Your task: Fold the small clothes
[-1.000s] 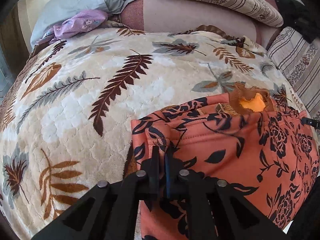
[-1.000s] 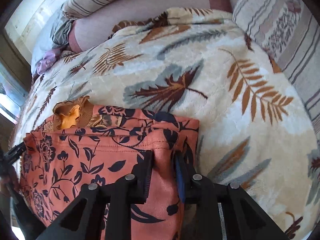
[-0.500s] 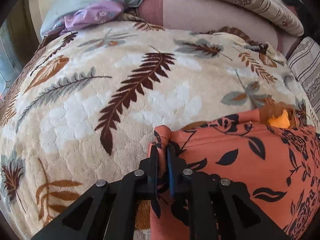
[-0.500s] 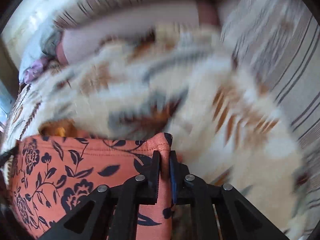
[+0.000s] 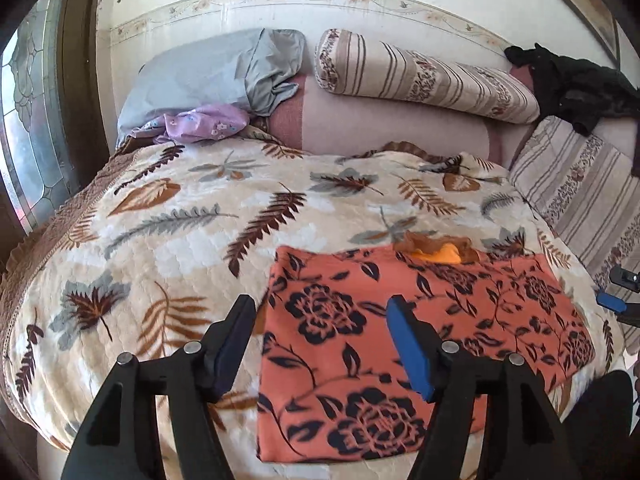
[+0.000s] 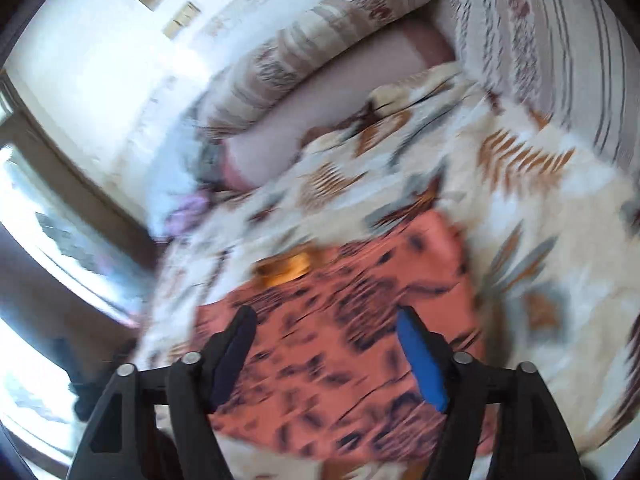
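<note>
An orange cloth [image 5: 420, 344] with dark blue flowers and leaves lies flat on the bed. It looks thin and smooth, and it is folded into a neat shape with four straight sides. At its far edge a small brown and yellow piece of cloth [image 5: 440, 250] peeks out, a bit crumpled.

Under it is a thick, soft blanket [image 5: 160, 240], cream with brown and gray feather leaves and a bumpy quilted look. At the head of the bed sit a gray pillow [image 5: 208, 72], a little purple cloth [image 5: 204, 124] with tiny flowers, and a long round striped pillow [image 5: 424, 76]. A black cloth [image 5: 576, 88] is bunched up in the far corner.

The left gripper [image 5: 320, 336] is above the near left part of the orange cloth. Its jaws are opening, spread wide, and nothing is pinched between them. One finger pad [image 5: 408, 344] is bright blue. The right gripper [image 6: 326, 344] is over the same cloth, its jaws opening wide too, holding nothing. The right wrist view is blurry.

A moment ago both grippers were pressed together, each pinching a corner of the orange cloth. Now they have let go and pulled up and back, so more of the room shows. The cloth has gone from lifted and wrinkled to lying flat.
</note>
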Tool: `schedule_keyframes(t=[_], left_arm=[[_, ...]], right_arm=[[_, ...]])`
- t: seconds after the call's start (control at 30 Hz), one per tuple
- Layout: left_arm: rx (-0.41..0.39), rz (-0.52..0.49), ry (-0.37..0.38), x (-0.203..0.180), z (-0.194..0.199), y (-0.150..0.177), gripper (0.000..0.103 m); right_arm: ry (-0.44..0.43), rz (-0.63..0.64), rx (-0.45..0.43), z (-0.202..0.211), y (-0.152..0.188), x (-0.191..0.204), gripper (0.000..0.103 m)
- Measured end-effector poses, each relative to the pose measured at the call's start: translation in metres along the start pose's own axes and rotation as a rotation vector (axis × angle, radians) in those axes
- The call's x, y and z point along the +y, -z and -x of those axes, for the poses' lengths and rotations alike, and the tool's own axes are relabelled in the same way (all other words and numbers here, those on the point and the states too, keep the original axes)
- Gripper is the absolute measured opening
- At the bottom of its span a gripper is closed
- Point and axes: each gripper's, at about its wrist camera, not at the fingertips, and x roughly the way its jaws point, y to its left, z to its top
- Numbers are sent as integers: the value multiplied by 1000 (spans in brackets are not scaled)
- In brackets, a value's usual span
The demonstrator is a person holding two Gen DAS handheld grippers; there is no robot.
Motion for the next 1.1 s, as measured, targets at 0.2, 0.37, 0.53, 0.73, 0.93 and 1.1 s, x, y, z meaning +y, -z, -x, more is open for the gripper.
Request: schedule_keyframes(t=[0.2,0.37,0.53,0.73,0.93,1.1], left_arm=[[309,52,-121,15,-72,61,72],[185,52,-185,15,-30,38,73],[385,45,-203,21,-68,67,78],[239,103,-220,21,-24,42,78],[152,46,-109,-14,-12,6,78],[172,-16,-43,-48,-48,-15,78]], right_arm=[[117,-296,130,-40,45,-71,70],[71,-196,8,5,38,-35,72],[148,-302,99,-15,61,-66,76],[67,-170,25,9,35,-19,76],[-65,-112,72,-22,-7,10,76],[-143,-166,210,-88,-28,9,76]])
